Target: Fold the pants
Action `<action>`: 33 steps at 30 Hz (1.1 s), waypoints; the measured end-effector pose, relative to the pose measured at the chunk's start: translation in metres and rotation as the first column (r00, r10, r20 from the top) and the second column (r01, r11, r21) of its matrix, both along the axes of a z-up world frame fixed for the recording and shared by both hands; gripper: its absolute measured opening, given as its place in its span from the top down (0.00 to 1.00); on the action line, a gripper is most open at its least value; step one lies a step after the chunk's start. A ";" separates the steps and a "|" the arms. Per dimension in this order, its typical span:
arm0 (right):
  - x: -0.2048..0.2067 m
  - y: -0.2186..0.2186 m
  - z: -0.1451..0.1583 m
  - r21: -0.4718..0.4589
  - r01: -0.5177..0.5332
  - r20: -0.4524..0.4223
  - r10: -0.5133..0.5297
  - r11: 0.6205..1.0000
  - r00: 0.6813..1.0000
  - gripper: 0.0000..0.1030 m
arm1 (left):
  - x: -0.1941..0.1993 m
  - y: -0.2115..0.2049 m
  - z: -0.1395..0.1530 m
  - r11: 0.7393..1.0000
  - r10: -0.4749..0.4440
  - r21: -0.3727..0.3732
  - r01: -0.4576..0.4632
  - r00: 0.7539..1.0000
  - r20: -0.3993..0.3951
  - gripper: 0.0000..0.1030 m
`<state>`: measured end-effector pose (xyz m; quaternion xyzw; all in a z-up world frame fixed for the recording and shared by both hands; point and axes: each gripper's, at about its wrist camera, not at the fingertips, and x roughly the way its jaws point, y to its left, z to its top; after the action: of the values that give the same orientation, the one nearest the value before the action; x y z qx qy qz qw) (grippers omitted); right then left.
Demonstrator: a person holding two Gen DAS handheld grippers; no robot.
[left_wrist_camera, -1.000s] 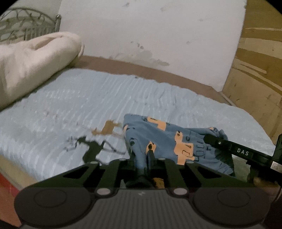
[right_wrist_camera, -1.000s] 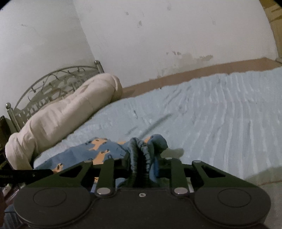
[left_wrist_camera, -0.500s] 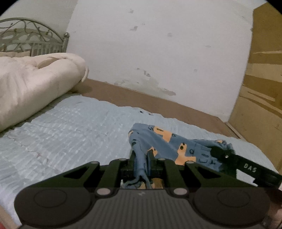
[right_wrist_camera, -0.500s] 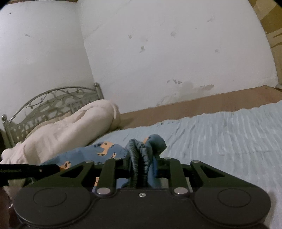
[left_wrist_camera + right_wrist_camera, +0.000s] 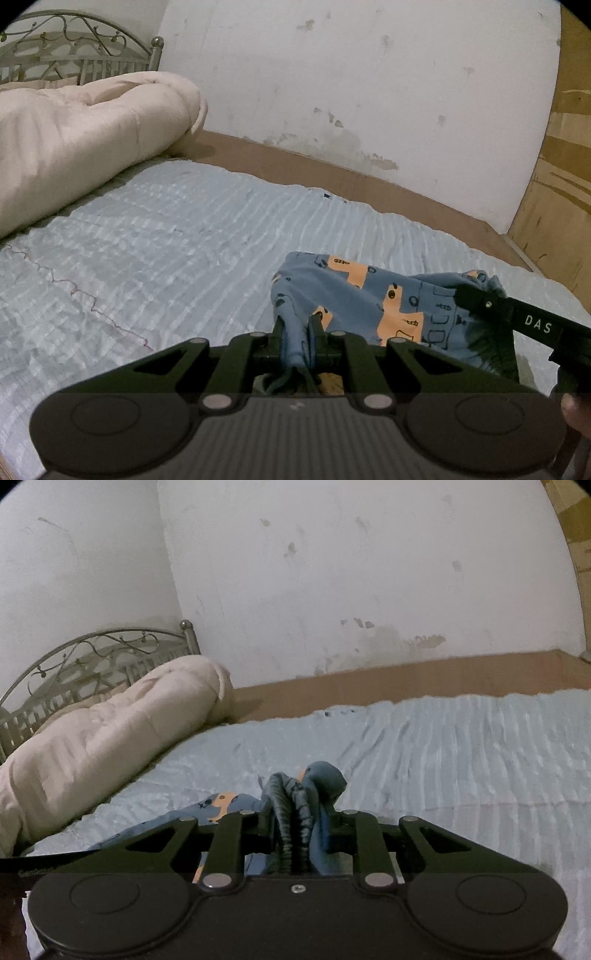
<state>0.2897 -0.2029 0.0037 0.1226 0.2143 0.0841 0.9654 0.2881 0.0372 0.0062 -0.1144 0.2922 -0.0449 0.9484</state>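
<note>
Small blue pants (image 5: 373, 295) with an orange print hang stretched between both grippers above the light blue bedspread (image 5: 166, 236). My left gripper (image 5: 295, 328) is shut on a bunched edge of the fabric. My right gripper (image 5: 299, 812) is shut on the gathered ribbed waistband of the pants (image 5: 295, 794); its black finger marked DAS also shows in the left wrist view (image 5: 517, 317). The lower part of the pants is hidden behind the gripper bodies.
A rolled cream duvet (image 5: 74, 140) lies at the left by the metal headboard (image 5: 74, 62). A brown strip of the bed (image 5: 332, 177) runs along the white wall. A wooden panel (image 5: 554, 184) stands at the right.
Both grippers have lifted and tilted up with the pants still held; more wall and less bedspread shows. The pants have risen off the bed.
</note>
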 end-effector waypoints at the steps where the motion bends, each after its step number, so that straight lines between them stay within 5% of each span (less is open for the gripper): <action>1: -0.002 0.001 -0.001 0.000 0.003 -0.003 -0.003 1.000 1.000 0.79 | 0.001 0.000 0.001 1.000 -0.001 -0.002 0.001 1.000 -0.001 0.89; 24: -0.003 0.001 -0.008 -0.015 0.029 -0.038 -0.029 0.999 0.999 0.70 | 0.006 0.002 0.000 1.000 -0.006 0.008 0.006 0.998 -0.067 0.85; 28: -0.005 0.000 -0.008 -0.023 0.048 -0.037 -0.049 0.999 0.998 0.59 | 0.003 0.004 0.001 1.000 -0.004 0.000 0.004 0.998 -0.069 0.48; 33: -0.012 -0.001 -0.006 -0.035 0.056 -0.027 -0.057 0.998 0.998 0.32 | -0.004 0.007 0.009 1.000 0.006 0.001 -0.006 0.999 -0.045 0.26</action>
<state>0.2781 -0.2039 -0.0021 0.1133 0.2255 0.0513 0.9663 0.2841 0.0441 0.0154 -0.1159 0.3132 -0.0395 0.9418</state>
